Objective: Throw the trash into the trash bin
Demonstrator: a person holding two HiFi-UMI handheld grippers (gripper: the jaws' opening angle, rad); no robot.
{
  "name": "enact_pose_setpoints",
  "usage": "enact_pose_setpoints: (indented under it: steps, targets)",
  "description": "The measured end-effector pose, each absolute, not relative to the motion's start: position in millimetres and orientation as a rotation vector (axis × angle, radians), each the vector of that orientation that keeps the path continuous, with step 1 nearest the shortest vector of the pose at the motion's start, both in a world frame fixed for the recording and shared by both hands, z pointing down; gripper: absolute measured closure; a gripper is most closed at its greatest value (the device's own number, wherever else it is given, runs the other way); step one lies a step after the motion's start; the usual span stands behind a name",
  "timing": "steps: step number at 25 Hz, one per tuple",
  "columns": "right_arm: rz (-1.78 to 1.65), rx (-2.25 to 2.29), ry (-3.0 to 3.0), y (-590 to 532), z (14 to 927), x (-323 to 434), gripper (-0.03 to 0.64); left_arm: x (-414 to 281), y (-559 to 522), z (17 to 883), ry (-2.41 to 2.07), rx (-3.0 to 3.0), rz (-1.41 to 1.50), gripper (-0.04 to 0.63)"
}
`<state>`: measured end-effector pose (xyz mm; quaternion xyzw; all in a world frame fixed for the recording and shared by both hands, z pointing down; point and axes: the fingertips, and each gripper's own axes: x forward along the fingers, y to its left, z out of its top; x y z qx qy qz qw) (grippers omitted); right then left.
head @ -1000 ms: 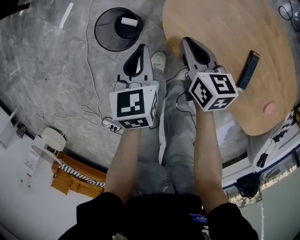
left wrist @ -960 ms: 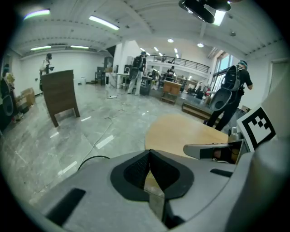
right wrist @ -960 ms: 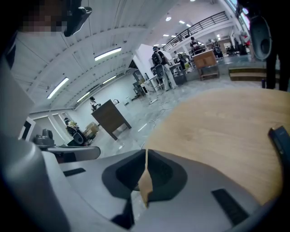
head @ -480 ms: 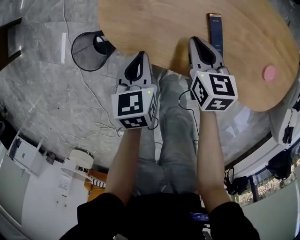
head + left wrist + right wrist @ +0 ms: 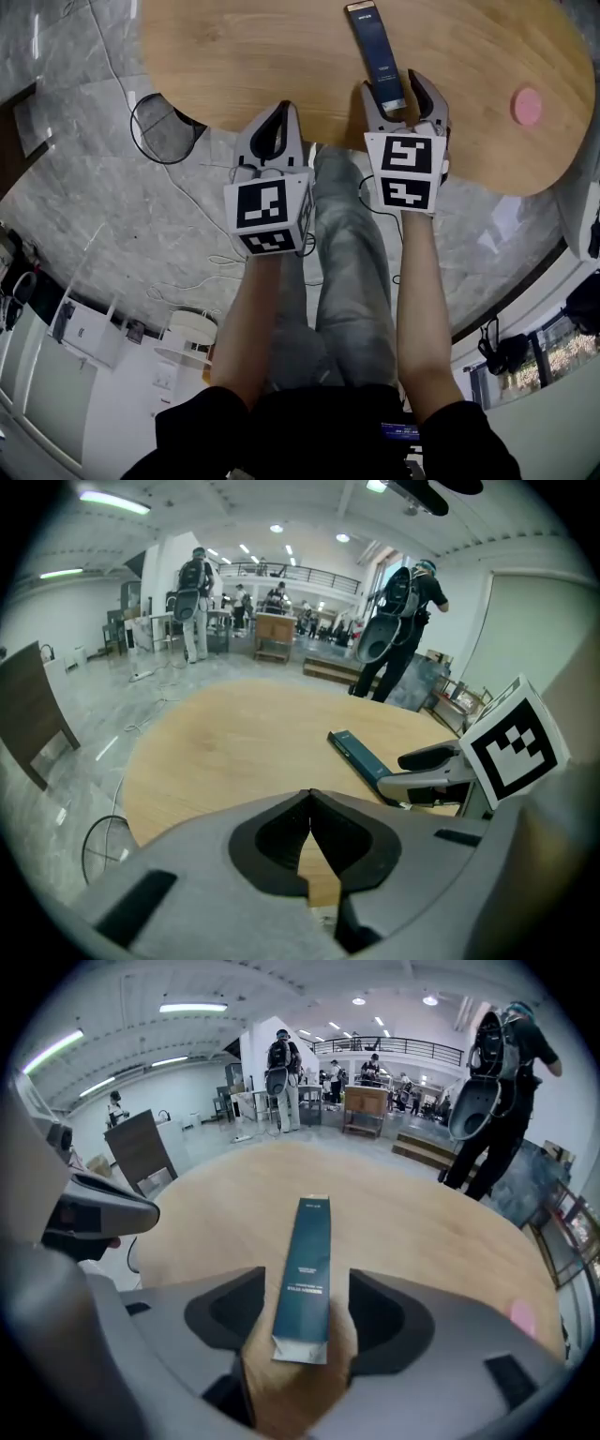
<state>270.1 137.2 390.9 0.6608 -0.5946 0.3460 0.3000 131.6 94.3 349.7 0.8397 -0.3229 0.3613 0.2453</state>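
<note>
Across the top of the head view lies the round wooden counter (image 5: 281,56), and everything else is placed against it. The wire trash bin (image 5: 155,141) stands on the floor at the counter's left edge, partly tucked beneath the rim. The left tongs (image 5: 277,122) hover at the counter's near edge, clenched tip to tip with nothing between them. The right tongs (image 5: 405,92) reach over the same near edge further right. Their jaws are opening, and they stand either side of the trash without pressing on it. That trash is a long, narrow dark teal carton (image 5: 377,52), lying flat on the counter. Its near end sits between those jaws and its length runs away towards the counter's middle. A small pink disc (image 5: 526,106) rests near the counter's right edge, well apart from the carton. The carton looks like thin printed card, probably empty, so likely very light. It should be stiff along its length but easy to crush across its faces, and the glossy skin may slip. The near end shows a pale, ragged flap that looks weak. A hold across the narrow width, a little in from that flap, seems safest.
</note>
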Motion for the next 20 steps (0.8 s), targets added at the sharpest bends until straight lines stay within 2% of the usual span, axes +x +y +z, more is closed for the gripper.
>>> enact_pose_setpoints:
  steps: [8, 10, 20]
  targets:
    - [1.021, 1.666, -1.562, 146, 416, 272, 0.378, 138, 98, 357, -0.881, 2.277, 0.990, 0.589]
    - [1.027, 1.666, -1.544, 147, 418, 275, 0.420, 135, 97, 360, -0.891, 2.263, 0.981, 0.589]
    - [1.134, 1.787, -1.631, 126, 397, 257, 0.425, 89, 82, 358, -1.001, 2.186, 0.927, 0.589]
